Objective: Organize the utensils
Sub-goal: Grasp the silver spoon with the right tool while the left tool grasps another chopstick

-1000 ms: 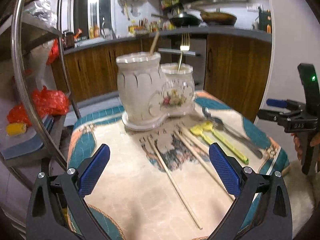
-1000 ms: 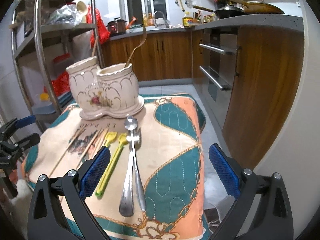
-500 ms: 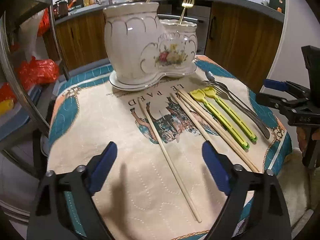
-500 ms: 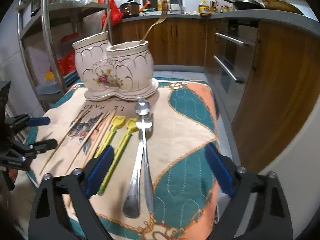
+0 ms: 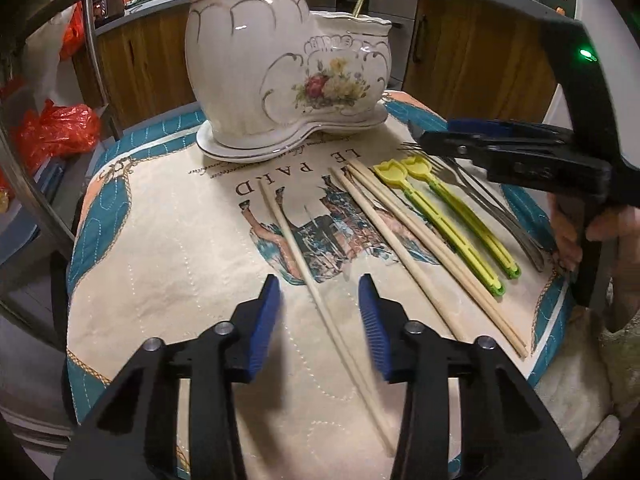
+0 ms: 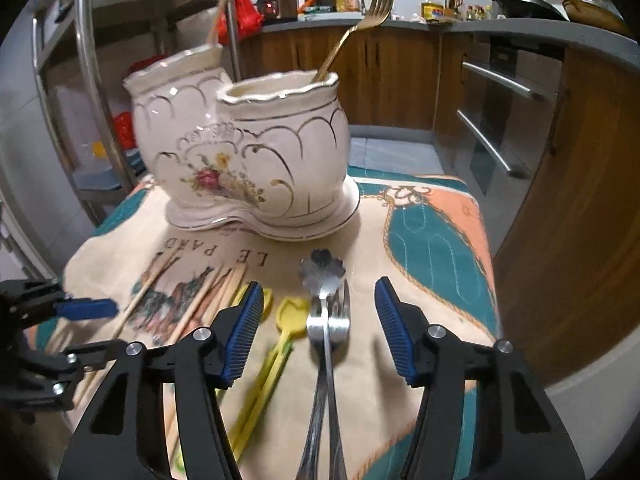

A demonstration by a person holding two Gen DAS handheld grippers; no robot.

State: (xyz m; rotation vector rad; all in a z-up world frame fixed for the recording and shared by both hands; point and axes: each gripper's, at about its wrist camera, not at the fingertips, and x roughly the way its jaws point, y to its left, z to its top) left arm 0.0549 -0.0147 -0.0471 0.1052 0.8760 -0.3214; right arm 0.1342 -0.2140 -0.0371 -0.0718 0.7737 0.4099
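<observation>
Kitchen cabinets of brown wood stand behind a small worktop covered by a quilted cream and teal cloth. Low over that cloth, the left gripper is spread open and grasps nothing, its blue pads either side of a lone pale wooden chopstick that runs between them. The right gripper is likewise released and empty, straddling two silver metal utensils, a fork and what looks like a flower-ended spoon, lying side by side and touching. Just beside these lie two yellow-green plastic forks, then three more wooden chopsticks. At the far edge stands the white ceramic double utensil holder with a floral print, with a gold fork leaning in its shorter pot and a wooden stick in the taller one.

The step in hand appears to be the first pick-up on each side. Next, each gripper likely needs to drop to the cloth and close squarely on its thin item, which may slip or roll. Both grippers point forward toward the holder, tilted downward; the person's right hand shows on its handle.
</observation>
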